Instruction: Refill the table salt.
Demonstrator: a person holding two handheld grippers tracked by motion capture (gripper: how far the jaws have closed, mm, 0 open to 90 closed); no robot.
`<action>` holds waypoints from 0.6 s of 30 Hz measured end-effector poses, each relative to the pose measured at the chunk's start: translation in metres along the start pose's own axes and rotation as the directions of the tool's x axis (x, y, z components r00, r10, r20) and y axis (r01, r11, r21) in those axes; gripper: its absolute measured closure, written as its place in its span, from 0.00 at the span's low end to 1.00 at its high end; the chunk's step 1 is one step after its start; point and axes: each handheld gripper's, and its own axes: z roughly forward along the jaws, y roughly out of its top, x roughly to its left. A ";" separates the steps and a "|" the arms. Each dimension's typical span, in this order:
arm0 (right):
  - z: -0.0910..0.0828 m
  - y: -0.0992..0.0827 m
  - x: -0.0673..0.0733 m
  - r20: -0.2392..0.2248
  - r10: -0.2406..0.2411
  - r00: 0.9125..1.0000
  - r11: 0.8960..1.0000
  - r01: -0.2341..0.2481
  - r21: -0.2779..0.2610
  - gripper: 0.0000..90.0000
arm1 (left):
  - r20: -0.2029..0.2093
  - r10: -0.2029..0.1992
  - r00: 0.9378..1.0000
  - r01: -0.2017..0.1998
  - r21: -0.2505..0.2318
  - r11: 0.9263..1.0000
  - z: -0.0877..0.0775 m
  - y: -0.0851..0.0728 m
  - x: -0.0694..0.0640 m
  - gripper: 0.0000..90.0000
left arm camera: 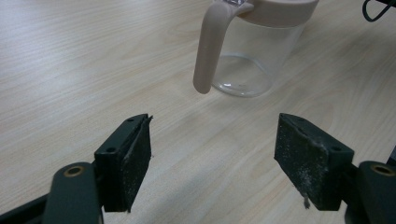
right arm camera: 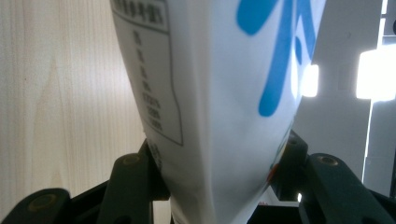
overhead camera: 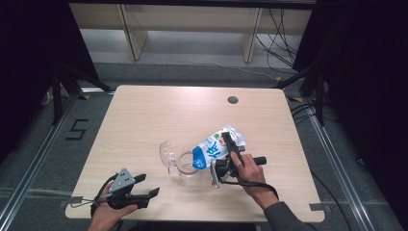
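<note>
A white and blue carton hangs tilted over a clear jug, its blue end lowered to the jug's mouth. My right gripper is shut on the carton, with the jaws pressing in on both of its sides. The jug has a beige rim and a beige handle, and its clear lid stands flipped open to the left. My left gripper rests near the table's front left edge, open, with nothing between its pads and the jug a little beyond them.
The wooden table has a round cable hole at the back right. A cable loops from the right gripper over the table. Wooden furniture legs stand on the floor behind the table.
</note>
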 end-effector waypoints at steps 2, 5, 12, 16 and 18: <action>0.000 0.000 0.000 0.002 -0.008 1.000 1.000 0.008 -0.004 0.60 | 0.002 0.000 1.000 0.000 0.000 1.000 0.000 0.000 0.000 0.30; 0.000 0.000 0.000 0.001 -0.001 1.000 1.000 0.001 0.001 0.60 | 0.003 0.006 1.000 -0.006 0.007 1.000 0.000 0.000 0.001 0.30; 0.001 0.000 0.000 0.000 -0.001 1.000 1.000 0.001 0.000 0.60 | 0.004 0.006 1.000 -0.006 0.010 1.000 0.000 0.000 0.001 0.30; 0.000 0.001 -0.001 -0.005 0.000 1.000 1.000 0.000 0.005 0.60 | 0.004 0.006 1.000 -0.006 0.007 1.000 0.000 0.000 0.001 0.30; 0.000 0.001 -0.001 -0.002 -0.001 1.000 1.000 0.001 0.000 0.60 | 0.004 0.003 1.000 -0.003 0.002 1.000 0.000 0.000 0.000 0.30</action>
